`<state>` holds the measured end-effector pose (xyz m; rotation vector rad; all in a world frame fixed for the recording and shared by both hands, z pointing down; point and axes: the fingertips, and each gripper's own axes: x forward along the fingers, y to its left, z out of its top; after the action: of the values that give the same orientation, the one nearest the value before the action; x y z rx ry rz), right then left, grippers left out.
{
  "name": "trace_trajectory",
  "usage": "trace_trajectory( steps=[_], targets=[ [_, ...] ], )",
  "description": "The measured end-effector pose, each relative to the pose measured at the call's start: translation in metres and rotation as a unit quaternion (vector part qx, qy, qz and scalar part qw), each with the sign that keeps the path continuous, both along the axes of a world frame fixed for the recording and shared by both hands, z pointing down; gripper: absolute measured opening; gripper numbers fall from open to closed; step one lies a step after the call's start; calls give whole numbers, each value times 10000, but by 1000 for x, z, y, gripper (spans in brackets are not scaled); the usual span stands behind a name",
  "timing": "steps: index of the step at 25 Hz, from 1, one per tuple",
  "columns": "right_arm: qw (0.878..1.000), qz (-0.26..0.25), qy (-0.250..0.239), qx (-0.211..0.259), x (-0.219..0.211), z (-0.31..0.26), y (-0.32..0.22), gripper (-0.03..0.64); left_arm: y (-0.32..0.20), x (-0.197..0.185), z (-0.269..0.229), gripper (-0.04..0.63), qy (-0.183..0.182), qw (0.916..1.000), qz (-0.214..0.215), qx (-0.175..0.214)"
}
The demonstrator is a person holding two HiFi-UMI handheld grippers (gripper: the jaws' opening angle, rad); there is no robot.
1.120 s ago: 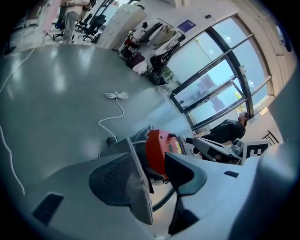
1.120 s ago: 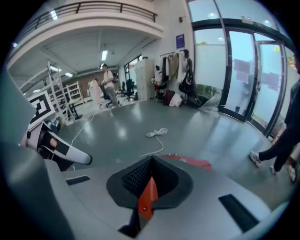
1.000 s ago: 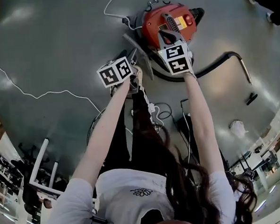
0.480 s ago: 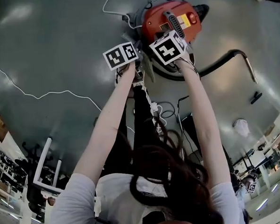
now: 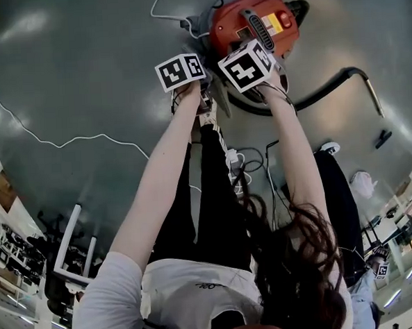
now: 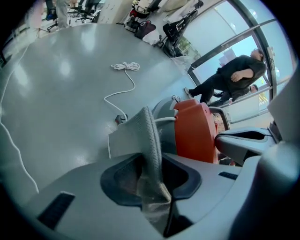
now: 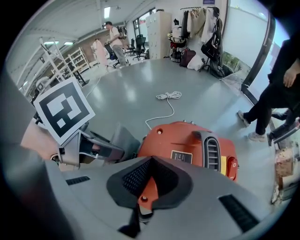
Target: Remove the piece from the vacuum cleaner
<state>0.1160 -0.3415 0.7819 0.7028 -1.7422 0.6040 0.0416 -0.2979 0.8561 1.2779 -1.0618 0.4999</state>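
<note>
Jaws of the left gripper (image 6: pixel 161 206) have just been closing and now pinch the grey mesh-fabric piece (image 6: pixel 149 140). It stands edge-up, centre frame, against the left side of the red vacuum cleaner (image 6: pixel 194 133). Right gripper (image 7: pixel 142 199) jaws are clamped on an orange tab (image 7: pixel 148 186) of the cleaner's body.

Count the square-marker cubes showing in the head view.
2. The left cube sits upper centre; the right cube is beside it, overlapping the red vacuum cleaner. None seem hidden.
</note>
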Motion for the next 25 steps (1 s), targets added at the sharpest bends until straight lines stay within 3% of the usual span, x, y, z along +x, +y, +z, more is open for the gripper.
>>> trace_trajectory(
  steps=[2, 3, 7, 20, 25],
  targets=[
    [10000, -28, 45, -10, -2, 2, -2, 11, 1, 1, 1, 33, 8, 9999, 164, 43],
    [10000, -34, 60, -13, -3, 3, -3, 11, 1, 1, 1, 17, 21, 9998, 169, 82],
    [9998, -12, 215, -5, -2, 3, 1, 11, 7, -6, 0, 15, 162, 9997, -47, 151],
    [9992, 111, 361, 156, -6, 4, 1, 11, 26, -28, -3, 15, 154, 9992, 21, 365],
    [9969, 365, 692, 22, 2, 1, 4, 11, 33, -32, -4, 15, 200, 9990, -87, 387]
  ],
)
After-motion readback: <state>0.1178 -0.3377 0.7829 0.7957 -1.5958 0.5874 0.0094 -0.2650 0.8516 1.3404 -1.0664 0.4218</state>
